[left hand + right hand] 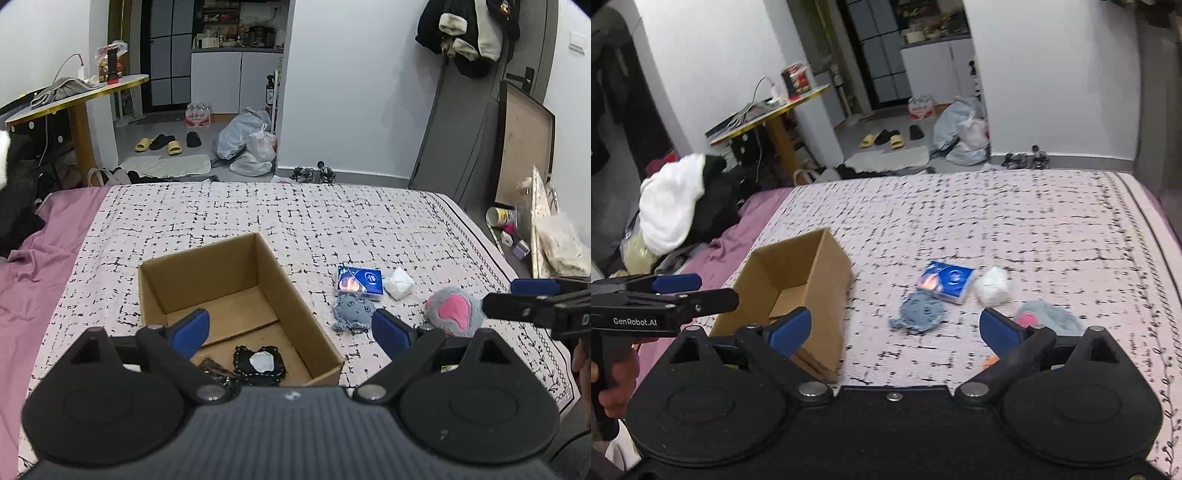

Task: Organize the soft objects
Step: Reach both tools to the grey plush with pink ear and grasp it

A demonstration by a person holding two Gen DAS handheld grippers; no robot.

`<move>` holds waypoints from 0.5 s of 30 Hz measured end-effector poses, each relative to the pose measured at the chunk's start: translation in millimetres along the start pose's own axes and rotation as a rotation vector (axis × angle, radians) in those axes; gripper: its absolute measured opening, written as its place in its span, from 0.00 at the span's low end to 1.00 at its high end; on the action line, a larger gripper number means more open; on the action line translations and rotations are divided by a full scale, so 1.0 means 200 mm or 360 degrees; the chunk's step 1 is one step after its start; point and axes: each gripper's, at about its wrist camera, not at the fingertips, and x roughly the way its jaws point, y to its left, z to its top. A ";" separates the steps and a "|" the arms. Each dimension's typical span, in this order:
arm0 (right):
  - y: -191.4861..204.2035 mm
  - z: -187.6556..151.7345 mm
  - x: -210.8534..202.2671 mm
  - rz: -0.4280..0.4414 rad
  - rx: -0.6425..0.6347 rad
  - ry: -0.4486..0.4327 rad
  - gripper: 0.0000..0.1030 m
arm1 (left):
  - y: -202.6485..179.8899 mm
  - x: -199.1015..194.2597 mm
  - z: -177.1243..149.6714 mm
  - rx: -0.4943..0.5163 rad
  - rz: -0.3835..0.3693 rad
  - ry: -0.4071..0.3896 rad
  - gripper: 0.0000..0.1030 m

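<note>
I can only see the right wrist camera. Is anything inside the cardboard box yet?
Observer: Yes. The left wrist view shows a black fabric piece with a white patch on the floor of the cardboard box, at its near end.
Child: Anything else in there?
Observer: A dark brownish item lies beside it, partly hidden, so I cannot name it.
Child: And the fluffy thing on the right?
Observer: It is a grey plush with a pink heart-shaped patch, lying on the bed outside the box.

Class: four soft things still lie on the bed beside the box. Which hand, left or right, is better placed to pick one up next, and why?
Right. The right tool is open and empty, with the blue-grey toy lying just ahead between its fingers. The left tool, also open, hangs over the box, further from the items.
</note>
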 end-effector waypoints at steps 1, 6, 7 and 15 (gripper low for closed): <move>-0.02 -0.01 -0.01 -0.0011 0.0009 -0.0009 0.98 | -0.01 0.00 0.00 0.0007 0.0001 0.0004 0.91; -0.12 -0.05 -0.06 -0.0042 0.0087 -0.0035 0.98 | -0.05 0.00 0.01 0.0012 -0.0025 0.0016 0.91; -0.14 -0.05 -0.07 -0.0047 0.0098 -0.0039 0.98 | -0.06 0.01 0.01 0.0011 -0.0033 0.0022 0.91; -0.28 -0.12 -0.10 -0.0082 0.0236 -0.0013 0.97 | -0.15 0.05 0.05 0.0060 -0.0113 0.0040 0.91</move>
